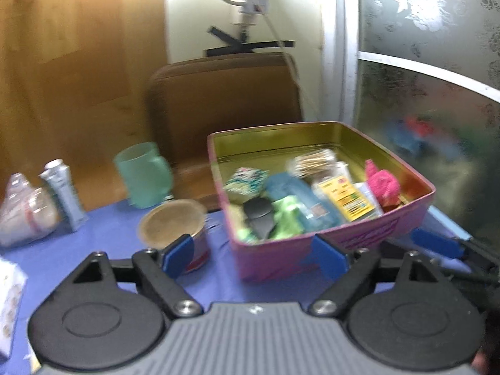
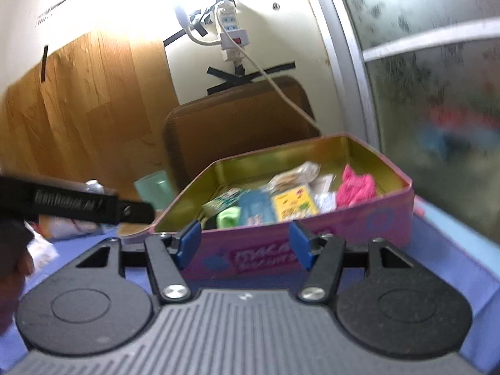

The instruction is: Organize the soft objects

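Spread left tool (image 1: 253, 254) before pink tin (image 1: 359, 240)

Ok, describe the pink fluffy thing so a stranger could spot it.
Find the pink tin on the blue table. Look in its far right corner, by the frosted window. The fuzzy hot-pink cloth there is the only pink item among the packets.

A lived-in home room; brown chair (image 1: 225, 93), taped-up power strip (image 2: 231, 28), frosted window (image 1: 431, 62).

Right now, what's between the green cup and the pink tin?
In the left wrist view, only brown chair seat separates the green cup and the pink tin.
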Motion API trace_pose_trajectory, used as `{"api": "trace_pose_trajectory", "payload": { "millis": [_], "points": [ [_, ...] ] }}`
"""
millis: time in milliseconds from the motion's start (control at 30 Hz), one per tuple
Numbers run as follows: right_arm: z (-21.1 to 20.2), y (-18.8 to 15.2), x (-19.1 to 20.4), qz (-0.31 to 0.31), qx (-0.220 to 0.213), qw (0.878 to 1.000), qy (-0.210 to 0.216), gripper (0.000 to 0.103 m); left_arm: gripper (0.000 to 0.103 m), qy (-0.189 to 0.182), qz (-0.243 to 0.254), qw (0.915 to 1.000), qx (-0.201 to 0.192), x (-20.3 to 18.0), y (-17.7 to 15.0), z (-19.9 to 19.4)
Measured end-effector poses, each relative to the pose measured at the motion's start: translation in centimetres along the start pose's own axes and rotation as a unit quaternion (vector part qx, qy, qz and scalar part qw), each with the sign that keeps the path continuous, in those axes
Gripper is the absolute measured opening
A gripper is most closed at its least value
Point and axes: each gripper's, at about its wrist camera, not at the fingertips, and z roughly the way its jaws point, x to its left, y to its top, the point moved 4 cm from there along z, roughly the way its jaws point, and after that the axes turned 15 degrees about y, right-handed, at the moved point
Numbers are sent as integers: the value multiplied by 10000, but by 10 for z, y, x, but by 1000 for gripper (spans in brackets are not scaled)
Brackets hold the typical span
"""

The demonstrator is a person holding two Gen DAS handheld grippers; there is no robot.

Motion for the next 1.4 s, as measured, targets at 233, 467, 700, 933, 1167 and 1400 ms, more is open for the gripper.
{"api": "trace_pose_trajectory", "payload": {
  "millis": [233,467,700,933,1167,1400],
  "points": [
    [-9,-7,22,938,146,9941,523,71,103,480,-131,9988,2,32,-40,-21],
    [-10,-17,47,1360,243,9879,705,78,103,703,-59,9970,330,48,-67,-32],
    [-9,-19,61,1392,299,9864,827,78,103,757,-22,9963,402,49,-76,-35],
    [-8,-21,57,1564,299,9836,844,78,103,691,301,9955,581,37,-78,-31],
    [-9,-22,56,1604,280,9830,849,78,103,679,355,9948,674,34,-80,-29],
    [-13,-22,52,1680,200,9824,791,78,103,729,340,9950,593,33,-77,-31]
  ]
}}
